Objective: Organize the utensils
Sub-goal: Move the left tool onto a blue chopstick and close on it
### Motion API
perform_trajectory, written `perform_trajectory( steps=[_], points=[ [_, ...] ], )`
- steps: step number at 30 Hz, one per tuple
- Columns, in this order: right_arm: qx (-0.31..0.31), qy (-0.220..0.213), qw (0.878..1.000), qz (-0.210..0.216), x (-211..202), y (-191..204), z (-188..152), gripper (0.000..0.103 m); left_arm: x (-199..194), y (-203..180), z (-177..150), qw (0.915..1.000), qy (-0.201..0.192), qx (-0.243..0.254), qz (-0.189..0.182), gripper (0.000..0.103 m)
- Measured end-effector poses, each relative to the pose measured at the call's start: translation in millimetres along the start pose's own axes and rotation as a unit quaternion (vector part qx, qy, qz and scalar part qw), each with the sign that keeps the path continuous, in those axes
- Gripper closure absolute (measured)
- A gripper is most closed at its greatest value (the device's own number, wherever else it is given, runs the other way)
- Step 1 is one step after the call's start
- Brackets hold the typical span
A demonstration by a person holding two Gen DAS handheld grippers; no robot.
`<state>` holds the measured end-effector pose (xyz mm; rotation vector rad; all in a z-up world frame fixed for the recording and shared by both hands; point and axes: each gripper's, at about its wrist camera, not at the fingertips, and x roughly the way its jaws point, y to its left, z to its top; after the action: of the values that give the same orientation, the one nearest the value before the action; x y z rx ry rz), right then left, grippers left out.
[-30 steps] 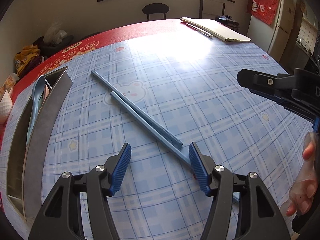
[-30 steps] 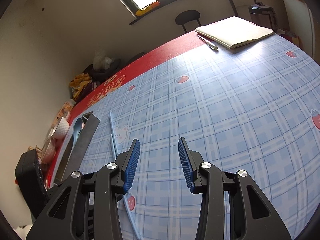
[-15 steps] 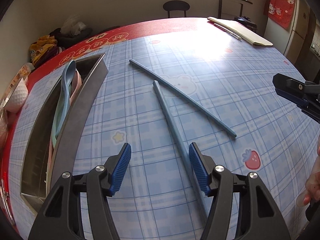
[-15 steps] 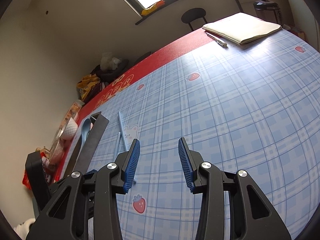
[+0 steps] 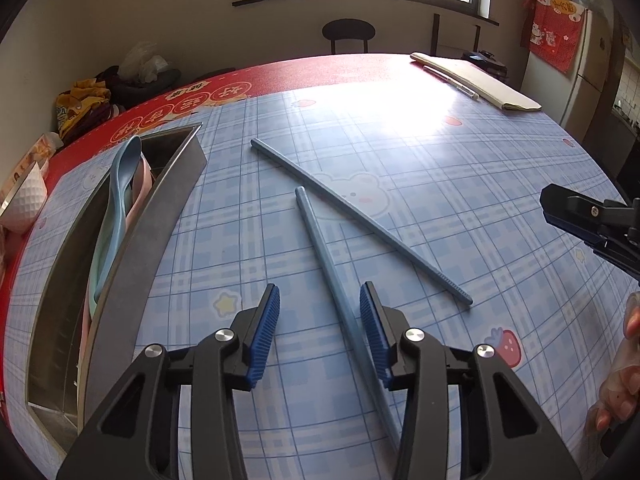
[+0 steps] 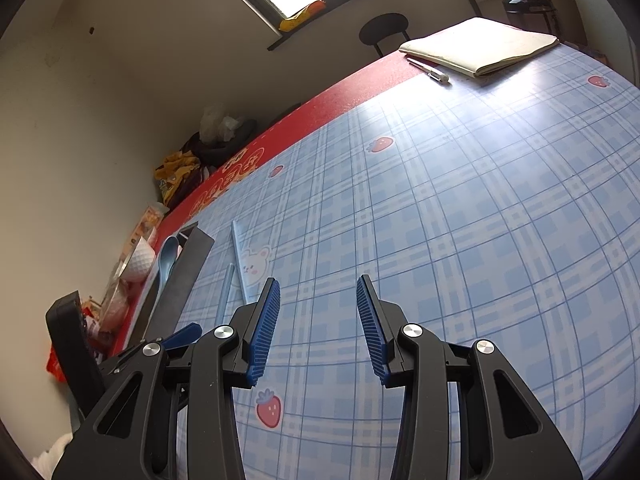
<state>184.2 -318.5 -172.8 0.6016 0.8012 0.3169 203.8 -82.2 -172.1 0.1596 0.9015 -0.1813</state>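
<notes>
Two blue chopsticks lie on the blue plaid tablecloth. The nearer chopstick [image 5: 324,252] runs between the fingers of my open left gripper [image 5: 319,322], close to the right pad. The other chopstick [image 5: 360,220] lies diagonally beyond it. A steel tray [image 5: 132,248] at the left holds a blue spoon [image 5: 116,200] and a pink utensil. My right gripper [image 6: 318,320] is open and empty above the cloth; both chopsticks [image 6: 236,264] and the tray [image 6: 188,276] show to its left.
A notebook [image 5: 476,80] and pen [image 5: 452,82] lie at the table's far right. A white cup [image 5: 24,200] and snack packets stand left of the tray. A chair [image 5: 348,34] is behind the table. The right gripper's body [image 5: 592,224] is at the right.
My left gripper has swung left and moved toward the chopsticks; the nearer one now lies between its fingers. The right gripper has drifted slightly and stays open.
</notes>
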Motion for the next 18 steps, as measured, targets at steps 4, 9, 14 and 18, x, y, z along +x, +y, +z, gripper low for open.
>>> perform_trajectory(
  steps=[4,9,14,18],
  points=[
    [0.003,-0.005,1.0,0.002,-2,-2,-1,0.063,2,1,1,1.0,-0.002,-0.004,-0.004,0.062],
    [-0.004,-0.006,1.0,0.003,-3,-1,-3,0.063,1,2,-1,0.9998,-0.006,-0.006,-0.02,0.07],
    [-0.009,-0.013,1.0,0.009,-6,1,-6,0.063,-2,2,-6,0.9996,-0.015,-0.009,-0.022,0.09],
    [0.0,-0.025,1.0,0.018,-11,-3,-9,0.063,-4,8,-8,0.999,-0.02,-0.022,-0.033,0.097]
  ],
)
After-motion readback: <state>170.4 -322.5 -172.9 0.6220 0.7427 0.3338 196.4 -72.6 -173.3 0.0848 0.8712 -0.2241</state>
